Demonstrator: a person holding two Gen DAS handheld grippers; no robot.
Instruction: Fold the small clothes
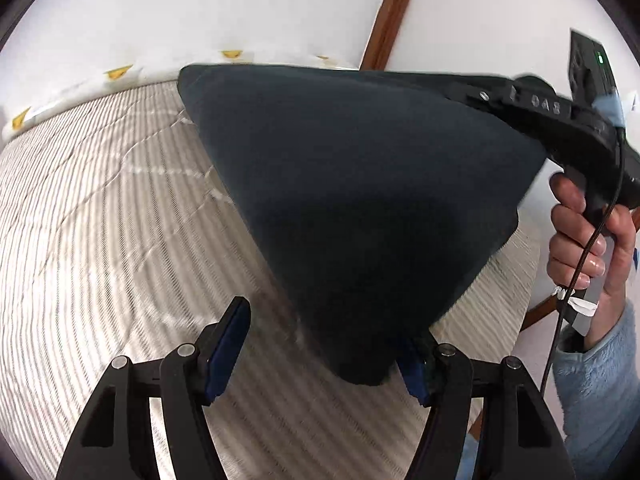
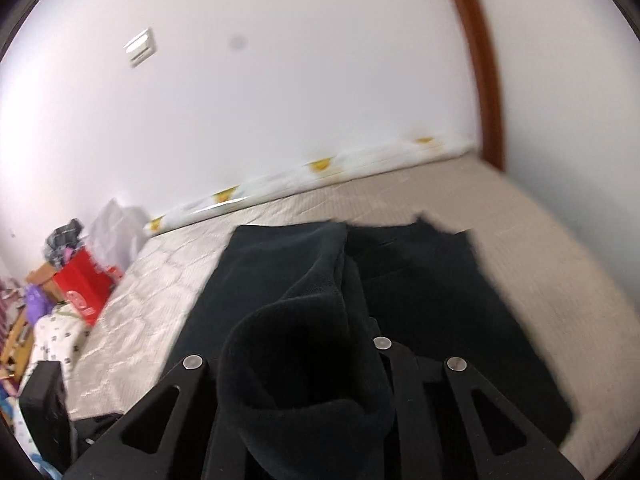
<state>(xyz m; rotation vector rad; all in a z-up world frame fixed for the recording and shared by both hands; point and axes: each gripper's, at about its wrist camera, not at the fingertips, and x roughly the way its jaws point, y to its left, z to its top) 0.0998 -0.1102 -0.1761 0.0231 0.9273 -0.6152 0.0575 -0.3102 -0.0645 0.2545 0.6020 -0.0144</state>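
A dark navy garment hangs stretched in the air above the striped mattress. My left gripper is open; the garment's lower corner rests against its right finger pad and the left pad is bare. My right gripper holds the garment's upper right corner, with a hand on its handle. In the right wrist view the garment drapes down onto the mattress, and a thick fold of it fills my right gripper, hiding the fingertips.
A white wall and a brown wooden post lie behind the bed. A white pad with yellow shapes runs along the far edge. A red box and cluttered items stand left of the bed.
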